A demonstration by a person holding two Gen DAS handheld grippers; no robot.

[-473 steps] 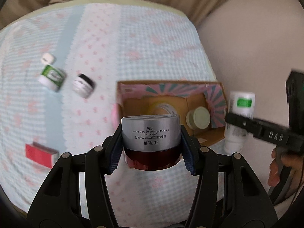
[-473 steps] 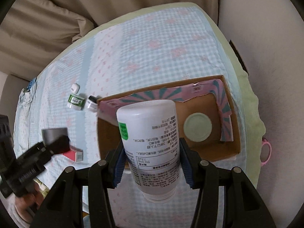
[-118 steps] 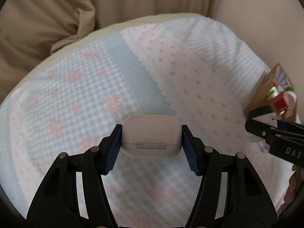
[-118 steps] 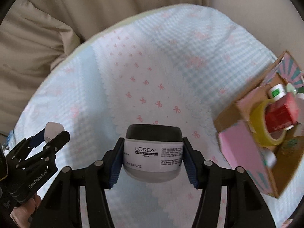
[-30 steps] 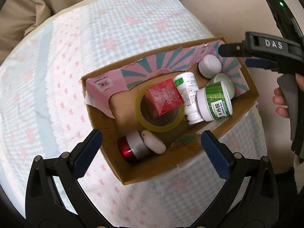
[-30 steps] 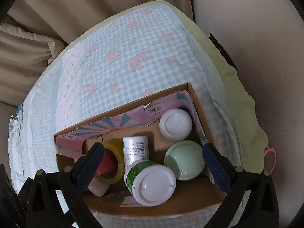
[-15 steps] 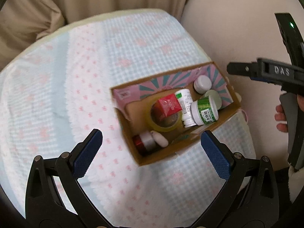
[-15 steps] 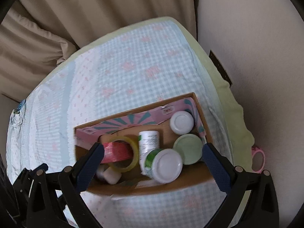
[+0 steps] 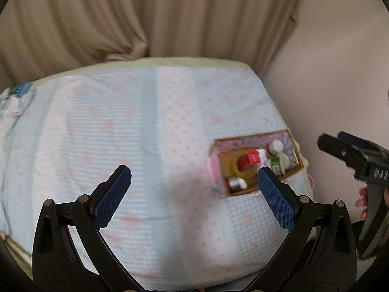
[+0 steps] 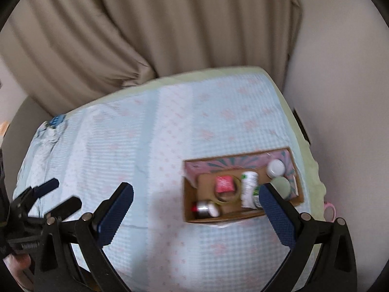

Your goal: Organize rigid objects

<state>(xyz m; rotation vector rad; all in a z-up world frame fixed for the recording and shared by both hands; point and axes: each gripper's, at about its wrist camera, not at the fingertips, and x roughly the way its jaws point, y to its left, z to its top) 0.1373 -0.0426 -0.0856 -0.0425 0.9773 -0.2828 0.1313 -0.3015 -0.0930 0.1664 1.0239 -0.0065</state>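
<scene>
A cardboard box (image 9: 245, 193) with a pink patterned flap sits at the right end of the bed; it also shows in the right wrist view (image 10: 192, 209). Inside lie a red box (image 10: 224, 184) on a yellow tape roll (image 10: 229, 198), a white bottle (image 10: 249, 189), a silver-lidded jar (image 10: 203, 209) and white and pale green lids (image 10: 276, 167). My left gripper (image 9: 194, 189) is open and empty, high above the bed left of the box. My right gripper (image 10: 197, 209) is open and empty, also high above the bed.
The bed wears a light blue and white checked cover (image 9: 136, 131) with pink bows. Beige curtains (image 9: 145, 17) hang behind it and a cream wall (image 10: 340, 73) stands on the right. A pink ring (image 10: 330, 209) hangs at the bed's right edge.
Both grippers have pulled back and up from the box, so it looks much smaller now. Both stay open and empty. The box contents have not moved.
</scene>
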